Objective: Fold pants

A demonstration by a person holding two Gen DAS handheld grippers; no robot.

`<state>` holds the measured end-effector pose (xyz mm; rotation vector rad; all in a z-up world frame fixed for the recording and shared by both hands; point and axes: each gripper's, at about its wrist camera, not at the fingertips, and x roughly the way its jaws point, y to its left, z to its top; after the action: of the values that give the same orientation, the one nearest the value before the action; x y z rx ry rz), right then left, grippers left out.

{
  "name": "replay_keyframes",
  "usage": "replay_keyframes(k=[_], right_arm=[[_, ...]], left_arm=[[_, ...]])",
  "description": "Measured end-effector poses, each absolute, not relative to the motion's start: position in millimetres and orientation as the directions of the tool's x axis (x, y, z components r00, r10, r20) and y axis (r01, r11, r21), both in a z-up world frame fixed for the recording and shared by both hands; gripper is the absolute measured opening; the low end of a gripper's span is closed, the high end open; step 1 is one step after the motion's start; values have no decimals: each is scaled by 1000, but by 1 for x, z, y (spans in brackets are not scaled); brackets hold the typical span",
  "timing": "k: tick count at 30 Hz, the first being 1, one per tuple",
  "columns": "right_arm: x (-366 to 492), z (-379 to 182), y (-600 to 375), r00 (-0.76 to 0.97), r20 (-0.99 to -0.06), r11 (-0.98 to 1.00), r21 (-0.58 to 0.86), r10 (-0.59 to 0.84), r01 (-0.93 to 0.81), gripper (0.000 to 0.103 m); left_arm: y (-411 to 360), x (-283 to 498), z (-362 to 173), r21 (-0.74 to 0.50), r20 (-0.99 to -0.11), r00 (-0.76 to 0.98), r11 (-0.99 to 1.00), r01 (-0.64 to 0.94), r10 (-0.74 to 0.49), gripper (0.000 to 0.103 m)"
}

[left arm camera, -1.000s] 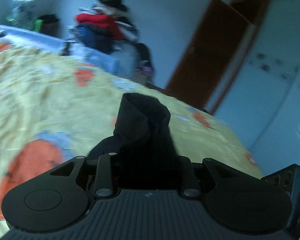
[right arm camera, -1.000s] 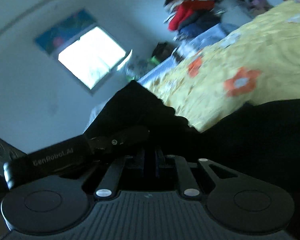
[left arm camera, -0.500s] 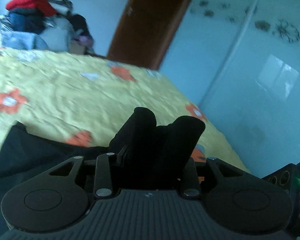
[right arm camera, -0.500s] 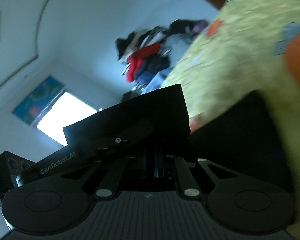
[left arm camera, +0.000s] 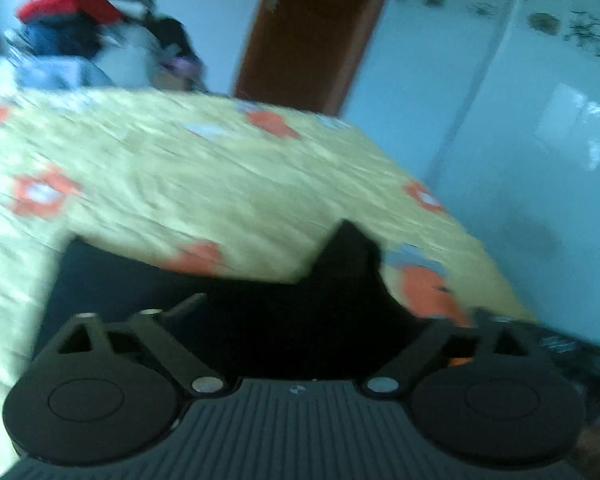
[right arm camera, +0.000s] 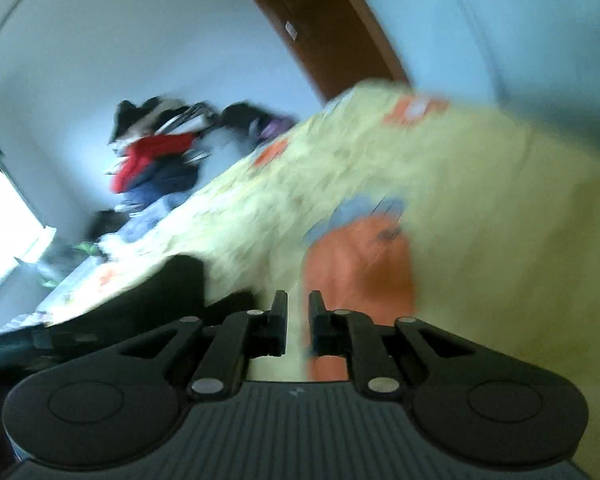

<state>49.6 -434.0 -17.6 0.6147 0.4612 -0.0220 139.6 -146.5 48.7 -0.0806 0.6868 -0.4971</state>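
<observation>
Left wrist view showed the left gripper with jaws just spread wide, the black pants lying loose between and ahead of them on the yellow bedspread. The right gripper was nearly pressed together on nothing, pants to its left.

You saw a yellow bedspread with orange flowers. A heap of clothes lay beyond it, beside a brown wooden door.
</observation>
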Motion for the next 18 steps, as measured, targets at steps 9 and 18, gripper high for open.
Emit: replay_keyframes(k=[9,18], right_arm=[[86,13,-387,929,-317,852,523,189,5,65],[65,28,-383,944,-325,922,378,52,79,72]], left_arm=[[-113,147,74,-454,-524,471,700,551,-710,98],[-66,169,80,-461,-490,639,798,387,-593,99]])
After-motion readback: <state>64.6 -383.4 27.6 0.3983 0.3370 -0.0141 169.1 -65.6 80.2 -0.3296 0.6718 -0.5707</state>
